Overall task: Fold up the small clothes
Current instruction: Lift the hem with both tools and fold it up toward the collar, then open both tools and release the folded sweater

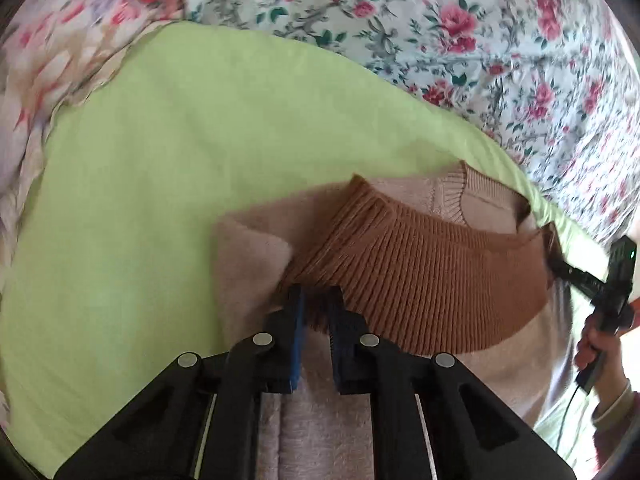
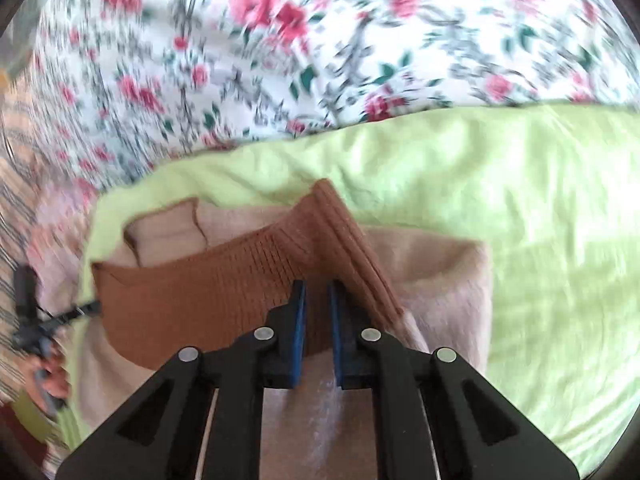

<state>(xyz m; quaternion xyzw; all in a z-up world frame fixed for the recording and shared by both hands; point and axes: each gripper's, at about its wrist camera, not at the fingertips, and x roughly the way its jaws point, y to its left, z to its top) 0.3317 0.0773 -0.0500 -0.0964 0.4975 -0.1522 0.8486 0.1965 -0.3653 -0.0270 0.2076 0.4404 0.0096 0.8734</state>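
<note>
A small pale pink fuzzy sweater (image 1: 248, 264) with a brown ribbed hem (image 1: 420, 280) lies on a lime green cloth (image 1: 160, 160). The hem is lifted and stretched between both grippers, above the collar (image 1: 456, 196). My left gripper (image 1: 318, 300) is shut on the hem's left end. My right gripper (image 1: 554, 266) pinches the hem's other end at the far right. In the right wrist view the right gripper (image 2: 318, 292) is shut on the brown hem (image 2: 200, 296), with the pink sweater body (image 2: 440, 280) beneath. The left gripper (image 2: 94, 306) holds the far end.
A floral bedsheet (image 1: 460, 40) surrounds the green cloth (image 2: 540, 200) on the far side. A floral quilt (image 1: 52, 60) is bunched at the left. A person's hand (image 1: 596, 344) grips the right gripper's handle, and the other hand (image 2: 52, 380) shows at the left edge.
</note>
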